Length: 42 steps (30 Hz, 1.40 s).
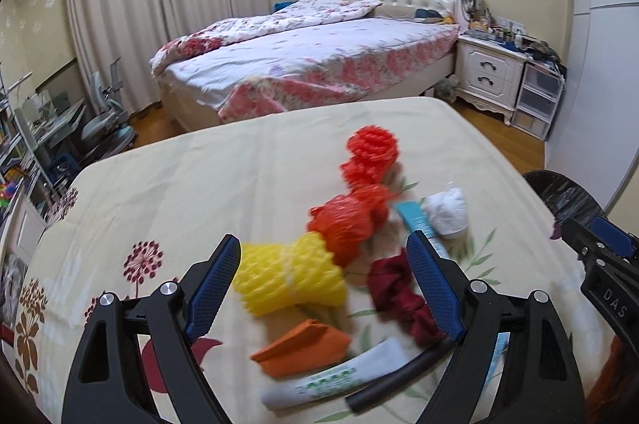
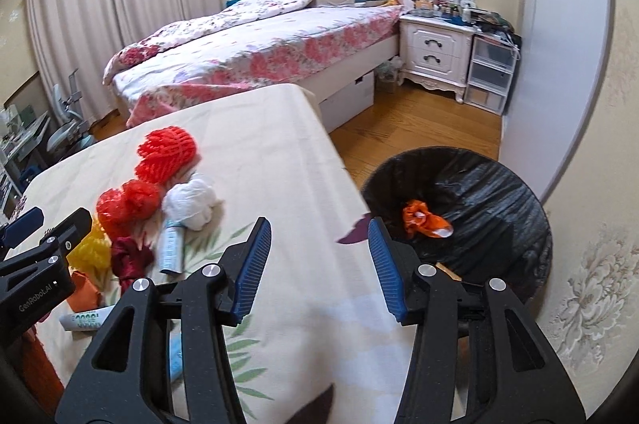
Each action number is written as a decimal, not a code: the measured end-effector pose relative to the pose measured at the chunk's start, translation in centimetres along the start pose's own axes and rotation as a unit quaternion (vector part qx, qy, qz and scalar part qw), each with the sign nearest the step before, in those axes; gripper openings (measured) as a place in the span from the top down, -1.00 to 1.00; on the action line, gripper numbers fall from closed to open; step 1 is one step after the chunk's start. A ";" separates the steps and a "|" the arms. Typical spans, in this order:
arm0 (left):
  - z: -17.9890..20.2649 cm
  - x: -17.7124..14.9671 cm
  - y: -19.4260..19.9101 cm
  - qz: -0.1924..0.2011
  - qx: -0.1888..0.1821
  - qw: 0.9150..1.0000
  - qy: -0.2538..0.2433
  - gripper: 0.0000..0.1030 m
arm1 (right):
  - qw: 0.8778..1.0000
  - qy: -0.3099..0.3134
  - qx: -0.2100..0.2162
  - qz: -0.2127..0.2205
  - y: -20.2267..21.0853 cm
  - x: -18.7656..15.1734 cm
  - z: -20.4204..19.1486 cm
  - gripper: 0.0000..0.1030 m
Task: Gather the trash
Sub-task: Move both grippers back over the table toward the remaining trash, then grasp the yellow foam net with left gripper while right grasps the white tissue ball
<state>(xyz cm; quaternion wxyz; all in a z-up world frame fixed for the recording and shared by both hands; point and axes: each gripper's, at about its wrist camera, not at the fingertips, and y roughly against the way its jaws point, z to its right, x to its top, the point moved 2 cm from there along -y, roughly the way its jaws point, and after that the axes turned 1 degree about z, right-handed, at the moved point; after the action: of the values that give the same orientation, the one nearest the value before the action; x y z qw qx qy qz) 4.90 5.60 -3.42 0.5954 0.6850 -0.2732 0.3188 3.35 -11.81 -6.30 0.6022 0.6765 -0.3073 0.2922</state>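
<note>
Both claws were spread and holding nothing, the left gripper (image 1: 323, 284) hanging over a yellow foam net (image 1: 291, 276), orange foam nets (image 1: 347, 224), a red rag (image 1: 399, 296) and a tube (image 1: 319, 380) heaped on the table (image 1: 179, 192), while the right gripper (image 2: 319, 264) sat at the table edge beside the black-lined bin (image 2: 491, 200), orange scrap (image 2: 423, 218) already inside.

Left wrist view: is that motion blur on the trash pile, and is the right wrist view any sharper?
Left wrist view: yes, the yellow foam net and red foam nets are smeared; the bed behind is crisper. Right wrist view: milder blur, the bin reads clearly; fisheye bends both edges.
</note>
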 end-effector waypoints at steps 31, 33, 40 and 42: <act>-5.0 -0.8 -2.3 -0.040 -0.027 0.998 0.036 -0.16 | 0.998 0.049 0.042 -0.021 -2.4 0.5 -6.6 0.03; -5.7 -0.7 -2.2 -0.036 -0.023 0.998 0.039 -0.16 | 0.997 0.053 0.047 -0.022 -2.6 0.9 -7.1 0.03; -8.1 -0.5 -2.2 -0.030 -0.001 0.998 0.052 -0.16 | 0.996 0.059 0.062 -0.040 -4.3 1.4 -8.6 0.03; -8.7 -0.4 -2.3 -0.029 0.005 0.998 0.057 -0.16 | 0.995 0.061 0.062 -0.046 -4.8 1.4 -8.9 0.03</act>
<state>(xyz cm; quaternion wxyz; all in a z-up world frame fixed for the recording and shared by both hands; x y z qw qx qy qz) 5.38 14.58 -4.47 0.6156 0.6764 -0.2172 0.3411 7.71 -2.65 -7.32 0.5893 0.7069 -0.2197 0.3237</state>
